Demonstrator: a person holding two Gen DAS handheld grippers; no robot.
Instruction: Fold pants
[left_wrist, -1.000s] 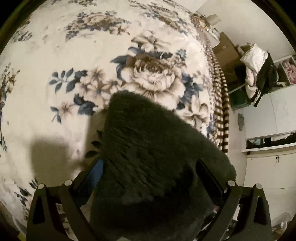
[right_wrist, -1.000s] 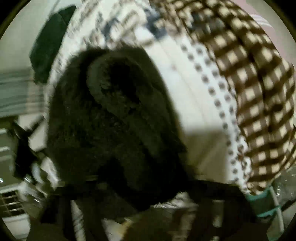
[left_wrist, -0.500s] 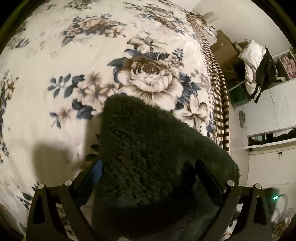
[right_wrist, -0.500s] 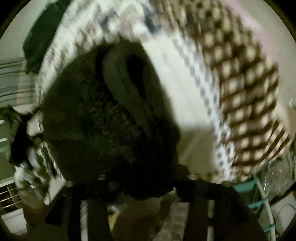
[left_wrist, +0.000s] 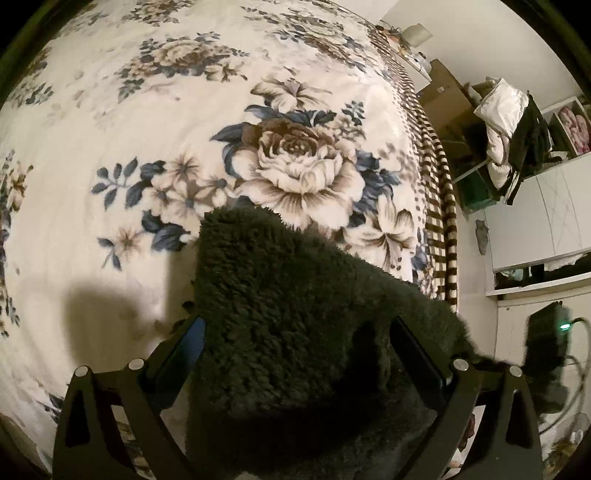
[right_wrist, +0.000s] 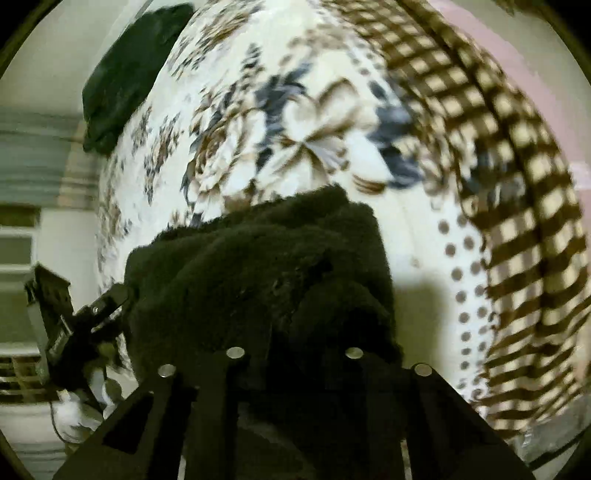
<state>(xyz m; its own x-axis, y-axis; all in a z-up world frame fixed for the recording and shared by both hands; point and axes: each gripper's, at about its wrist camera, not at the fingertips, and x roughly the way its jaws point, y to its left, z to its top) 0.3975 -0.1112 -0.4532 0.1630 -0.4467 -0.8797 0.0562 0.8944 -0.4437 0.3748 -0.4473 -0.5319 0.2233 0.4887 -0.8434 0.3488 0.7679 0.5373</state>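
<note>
The dark green fleece pants (left_wrist: 280, 306) fill the lower middle of the left wrist view, bunched between the fingers of my left gripper (left_wrist: 295, 332), which is shut on them above the floral bedspread (left_wrist: 155, 122). In the right wrist view the same pants (right_wrist: 258, 280) hang in a thick fold from my right gripper (right_wrist: 295, 332), which is shut on them. My left gripper (right_wrist: 85, 317) shows at the left of that view, holding the other end. The fingertips of both grippers are hidden by fleece.
The bed's checked brown-and-cream border (left_wrist: 439, 206) runs along its right edge. Beyond it stand a cardboard box (left_wrist: 443, 92), hanging clothes (left_wrist: 506, 129) and white cabinets (left_wrist: 546, 221). Another dark garment (right_wrist: 125, 77) lies at the bed's far edge.
The right gripper has swung over the bed with the pants, so the floral top now fills its view. The left gripper has drifted slightly with the pants still held.
</note>
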